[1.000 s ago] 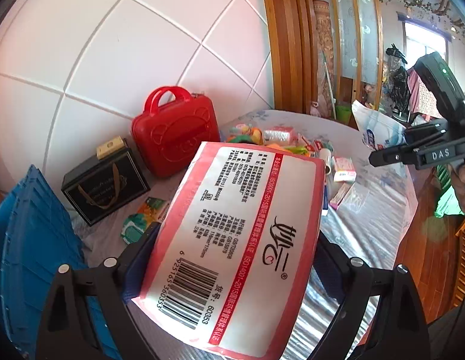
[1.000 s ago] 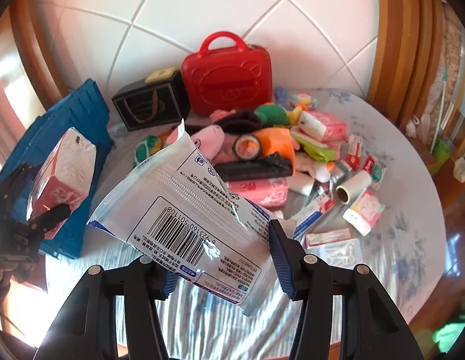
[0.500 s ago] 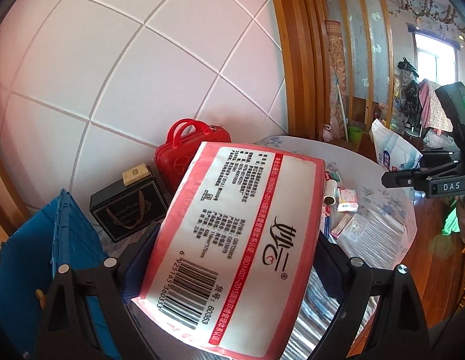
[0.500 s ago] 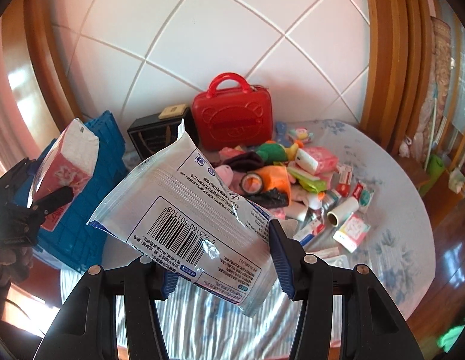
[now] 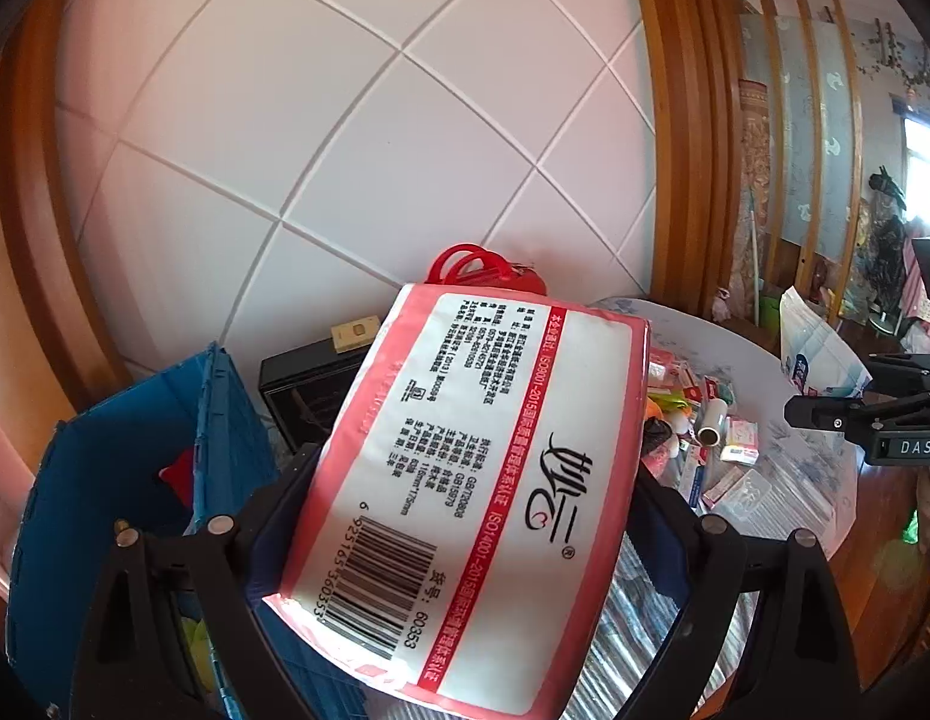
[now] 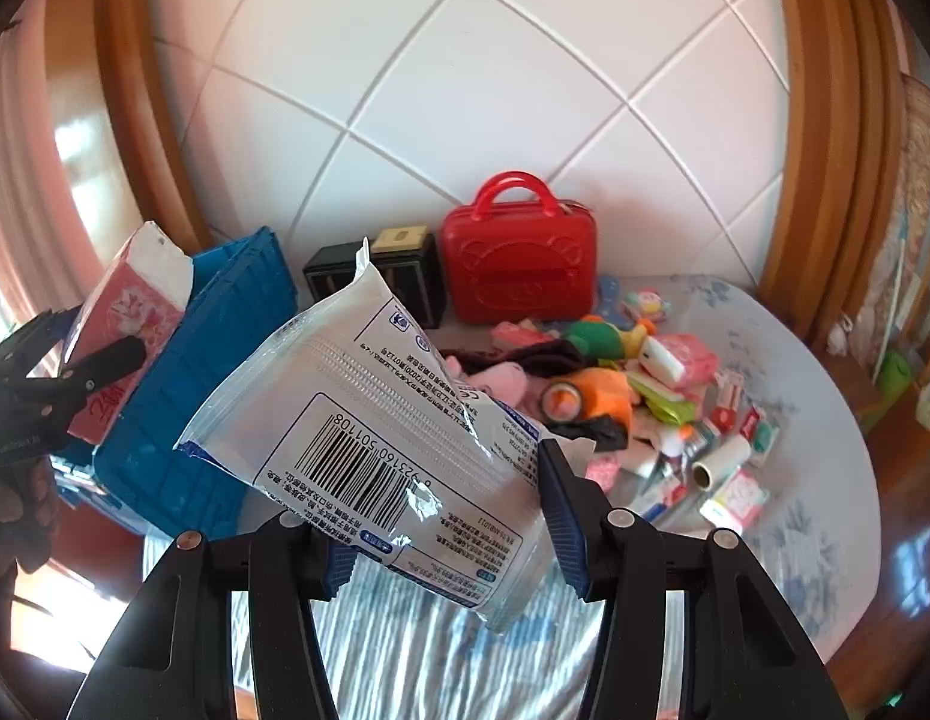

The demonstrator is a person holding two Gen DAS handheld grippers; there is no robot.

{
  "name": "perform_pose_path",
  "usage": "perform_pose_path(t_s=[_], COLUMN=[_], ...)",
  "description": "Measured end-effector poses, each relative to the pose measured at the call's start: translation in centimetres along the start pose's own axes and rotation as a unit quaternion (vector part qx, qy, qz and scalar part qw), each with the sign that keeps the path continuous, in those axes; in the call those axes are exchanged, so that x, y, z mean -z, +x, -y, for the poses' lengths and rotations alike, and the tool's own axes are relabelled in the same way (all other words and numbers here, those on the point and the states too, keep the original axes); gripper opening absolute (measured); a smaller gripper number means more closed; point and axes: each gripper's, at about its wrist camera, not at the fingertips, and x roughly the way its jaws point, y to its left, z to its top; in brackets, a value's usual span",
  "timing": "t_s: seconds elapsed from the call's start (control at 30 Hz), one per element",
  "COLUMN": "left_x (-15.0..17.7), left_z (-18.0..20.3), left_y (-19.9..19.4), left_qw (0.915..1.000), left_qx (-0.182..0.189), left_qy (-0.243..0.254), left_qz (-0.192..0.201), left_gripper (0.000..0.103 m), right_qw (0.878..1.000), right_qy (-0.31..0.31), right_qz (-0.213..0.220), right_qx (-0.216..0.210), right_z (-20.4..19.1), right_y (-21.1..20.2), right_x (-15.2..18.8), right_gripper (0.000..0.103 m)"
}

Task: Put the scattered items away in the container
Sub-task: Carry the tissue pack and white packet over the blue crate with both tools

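Your left tool [image 5: 465, 516] is clamped on a pink tissue pack [image 5: 471, 480], its two black fingers [image 5: 285, 498] pressing the pack's sides, the pack's barcode face turned up toward the camera. From the right wrist view, that left tool [image 6: 75, 372] sits at the far left edge, raised, with your hand [image 6: 15, 510] partly visible behind it. Your right tool [image 6: 441, 504] grips a white-and-blue plastic pouch [image 6: 375, 420] between its blue-padded fingers [image 6: 564, 516], the pouch angled up to the left. In the left wrist view the right tool [image 5: 855, 408] is held out level at the right edge.
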Motion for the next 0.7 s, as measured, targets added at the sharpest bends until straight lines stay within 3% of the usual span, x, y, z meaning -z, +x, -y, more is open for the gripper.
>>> perform_pose_path(t_s=[0.7], left_x=[4.2], left_z=[-13.8], left_y=[-6.1], left_qw=[0.9919], left_qx=[-0.099], left_qy=[-0.079], left_qz=[0.015], left_gripper=[0.093], right_qw=[0.990], right_qy=[-0.105], right_qz=[0.005], right_qx=[-0.095], right_z=[-16.2], right_y=[3.3], right_x=[-4.0], right_gripper=[0.052])
